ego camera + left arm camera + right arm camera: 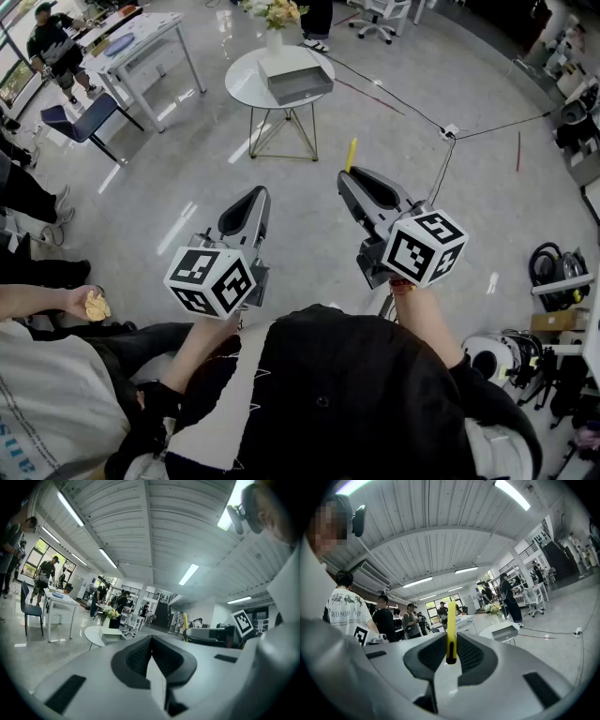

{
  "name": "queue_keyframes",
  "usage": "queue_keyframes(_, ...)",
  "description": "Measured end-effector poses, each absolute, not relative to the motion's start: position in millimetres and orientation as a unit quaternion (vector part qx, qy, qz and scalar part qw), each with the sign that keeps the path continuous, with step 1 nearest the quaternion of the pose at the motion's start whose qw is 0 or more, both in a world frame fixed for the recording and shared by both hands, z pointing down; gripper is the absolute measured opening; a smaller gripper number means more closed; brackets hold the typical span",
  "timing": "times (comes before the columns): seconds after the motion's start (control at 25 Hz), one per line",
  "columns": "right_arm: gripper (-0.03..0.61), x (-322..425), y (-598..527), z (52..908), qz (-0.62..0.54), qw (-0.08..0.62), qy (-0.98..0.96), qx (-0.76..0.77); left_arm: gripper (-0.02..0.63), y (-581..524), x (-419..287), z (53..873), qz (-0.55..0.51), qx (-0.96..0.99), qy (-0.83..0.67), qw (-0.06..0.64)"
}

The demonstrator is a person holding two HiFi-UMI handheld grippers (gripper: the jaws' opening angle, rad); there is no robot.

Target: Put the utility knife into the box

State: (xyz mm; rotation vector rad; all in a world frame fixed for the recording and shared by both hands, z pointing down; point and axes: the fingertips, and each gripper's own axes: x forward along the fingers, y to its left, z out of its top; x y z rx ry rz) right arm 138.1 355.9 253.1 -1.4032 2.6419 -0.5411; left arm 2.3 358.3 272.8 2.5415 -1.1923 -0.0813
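A yellow utility knife (451, 630) stands upright between the pads of my right gripper (451, 652), which is shut on its lower end. In the head view the utility knife (351, 155) pokes out past the tips of the right gripper (349, 176). The grey open box (294, 81) sits on a small round white table (246, 89) well ahead of both grippers; the right gripper view shows the box (505, 632) to the right of the knife. My left gripper (257, 195) is held level beside the right one, jaws shut with nothing between them (150, 653).
A vase of flowers (274, 19) stands on the round table behind the box. A white desk (141, 42) and a blue chair (82, 117) are at the far left. People stand at the left. A cable (412, 112) crosses the floor; equipment (558, 272) lines the right.
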Motion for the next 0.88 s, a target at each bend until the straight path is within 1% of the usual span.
queue_keyframes(0.48, 0.067, 139.3, 351.4, 255.6, -0.184, 0.059, 0.862, -0.469, 0.011, 354.6, -4.6, 273.9, -0.034, 0.892, -0.419, 0.166)
queue_keyframes(0.6, 0.067, 135.4, 347.4, 253.5, -0.191, 0.067, 0.860, -0.468, 0.011, 348.1, -9.6, 272.8, -0.038, 0.892, -0.417, 0.169)
queue_keyframes(0.88, 0.067, 115.2, 339.7, 256.5, -0.182, 0.060, 0.857, -0.479, 0.011, 338.4, -27.6, 271.7, -0.037, 0.900, -0.404, 0.162)
